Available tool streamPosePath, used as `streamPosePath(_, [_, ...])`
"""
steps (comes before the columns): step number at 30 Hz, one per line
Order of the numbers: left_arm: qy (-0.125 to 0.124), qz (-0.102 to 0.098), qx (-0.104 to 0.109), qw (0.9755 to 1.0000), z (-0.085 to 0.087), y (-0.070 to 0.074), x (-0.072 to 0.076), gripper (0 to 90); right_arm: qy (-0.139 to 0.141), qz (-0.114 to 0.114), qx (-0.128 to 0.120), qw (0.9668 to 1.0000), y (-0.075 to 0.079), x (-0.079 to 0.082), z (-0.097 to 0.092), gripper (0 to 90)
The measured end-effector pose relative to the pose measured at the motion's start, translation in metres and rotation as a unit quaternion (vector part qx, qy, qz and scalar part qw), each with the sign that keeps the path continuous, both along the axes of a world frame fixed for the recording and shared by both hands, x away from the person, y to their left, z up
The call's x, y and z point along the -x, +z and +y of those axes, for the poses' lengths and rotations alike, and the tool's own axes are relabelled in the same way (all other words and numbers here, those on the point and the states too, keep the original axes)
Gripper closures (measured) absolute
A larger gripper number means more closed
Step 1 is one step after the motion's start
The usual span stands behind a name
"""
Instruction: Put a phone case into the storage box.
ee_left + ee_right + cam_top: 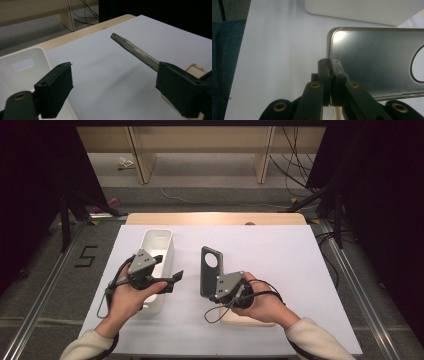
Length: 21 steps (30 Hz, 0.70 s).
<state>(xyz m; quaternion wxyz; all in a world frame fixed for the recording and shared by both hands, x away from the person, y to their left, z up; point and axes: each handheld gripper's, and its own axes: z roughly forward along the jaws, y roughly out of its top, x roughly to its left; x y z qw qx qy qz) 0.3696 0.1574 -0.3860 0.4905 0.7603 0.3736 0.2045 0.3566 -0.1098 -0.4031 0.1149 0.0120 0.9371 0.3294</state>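
So the translucent grey plastic phone case [210,270] is pinched by its edge in the closed right gripper [331,72] and held upright above the white table sheet [280,255], long axis pointed away. The left gripper [172,281], jaws wide with nothing between, is parked beside it, over the long white plastic bin [155,245].

Phone case [374,62]: translucent grey plastic, smooth, soft sheen, pale rim catching light. My right claw [331,72]: matt black plastic pads, brass-coloured rivets. My left claw [112,90]: same matt black plastic. Bin [157,245]: white plastic, smooth, satin. Counter [280,250]: matt white sheet over pale wood at the far edge.
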Motion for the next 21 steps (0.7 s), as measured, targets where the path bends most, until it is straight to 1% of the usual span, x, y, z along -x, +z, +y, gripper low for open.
streamPosePath(1, [0.0,0.0,0.0,1.0,0.0,0.0,0.0,14.1,0.0,0.0,0.0,1.0,0.0,0.0,0.0,88.9])
streamPosePath(2, [-0.002,0.006,-0.002,1.0,-0.005,0.001,-0.004,14.1,0.002,-0.001,0.0,1.0,0.0,0.0,0.0,88.9])
streamPosePath(3, [-0.008,0.017,-0.005,0.9998,-0.013,0.002,-0.011,14.4,0.002,-0.004,0.0,1.0,0.001,0.001,0.001,89.0])
streamPosePath(4, [-0.009,0.022,-0.003,0.9997,-0.017,0.003,-0.013,14.8,0.002,-0.004,0.0,1.0,0.001,0.001,0.001,89.0])
streamPosePath(5, [-0.009,0.022,-0.003,0.9997,-0.017,0.003,-0.013,15.4,0.002,-0.004,0.0,1.0,0.001,0.001,0.001,89.0])
streamPosePath(6, [-0.014,0.026,0.004,0.9996,-0.026,0.004,-0.023,15.9,0.001,-0.006,0.0,1.0,0.001,0.001,0.001,89.0])
streamPosePath(7, [-0.014,0.026,0.004,0.9996,-0.026,0.004,-0.023,16.4,0.001,-0.006,0.0,1.0,0.001,0.001,0.001,89.0])
streamPosePath(8, [-0.014,0.03,0.006,0.9994,-0.03,0.005,-0.027,16.4,0.001,-0.006,0.0,1.0,0.001,0.001,0.001,89.0])
streamPosePath(10, [-0.012,0.037,0.003,0.9992,-0.038,0.007,-0.035,17.0,0.003,-0.01,0.0,0.9999,0.003,0.002,0.002,89.0])
streamPosePath(11, [-0.014,0.044,0.0,0.9989,-0.044,0.009,-0.042,17.2,0.002,-0.013,-0.002,0.9999,0.003,0.002,0.002,89.0])
streamPosePath(12, [-0.014,0.044,0.0,0.9989,-0.044,0.009,-0.042,17.5,0.002,-0.013,-0.002,0.9999,0.003,0.002,0.002,89.0])
streamPosePath(13, [-0.017,0.053,-0.002,0.9985,-0.047,0.01,-0.047,17.5,0.001,-0.014,-0.002,0.9999,0.003,0.002,0.002,89.0])
streamPosePath(14, [-0.019,0.063,-0.008,0.9978,-0.051,0.013,-0.055,18.5,-0.002,-0.017,-0.004,0.9999,0.004,0.003,0.002,89.0])
streamPosePath(15, [-0.019,0.063,-0.008,0.9978,-0.051,0.013,-0.055,20.4,-0.002,-0.019,-0.004,0.9998,0.005,0.003,0.002,89.0])
streamPosePath(16, [-0.01,0.065,-0.012,0.9978,-0.055,0.016,-0.063,23.3,-0.003,-0.02,-0.003,0.9998,0.005,0.002,0.001,89.0])
streamPosePath(17, [-0.01,0.065,-0.012,0.9978,-0.055,0.016,-0.063,26.1,-0.003,-0.02,-0.003,0.9998,0.005,0.002,0.001,89.0])
streamPosePath(18, [-0.012,0.07,-0.013,0.9974,-0.058,0.019,-0.07,28.5,-0.004,-0.022,-0.005,0.9997,0.005,0.002,0.001,89.0])
streamPosePath(19, [-0.012,0.07,-0.013,0.9974,-0.058,0.019,-0.07,29.6,-0.004,-0.022,-0.005,0.9997,0.005,0.002,0.001,89.0])
streamPosePath(20, [-0.012,0.083,-0.017,0.9964,-0.06,0.02,-0.076,30.2,-0.004,-0.025,-0.006,0.9997,0.006,0.002,0.001,89.0])
streamPosePath(21, [-0.012,0.083,-0.017,0.9964,-0.06,0.02,-0.076,31.0,-0.005,-0.032,-0.008,0.9994,0.006,0.001,0.001,89.0])
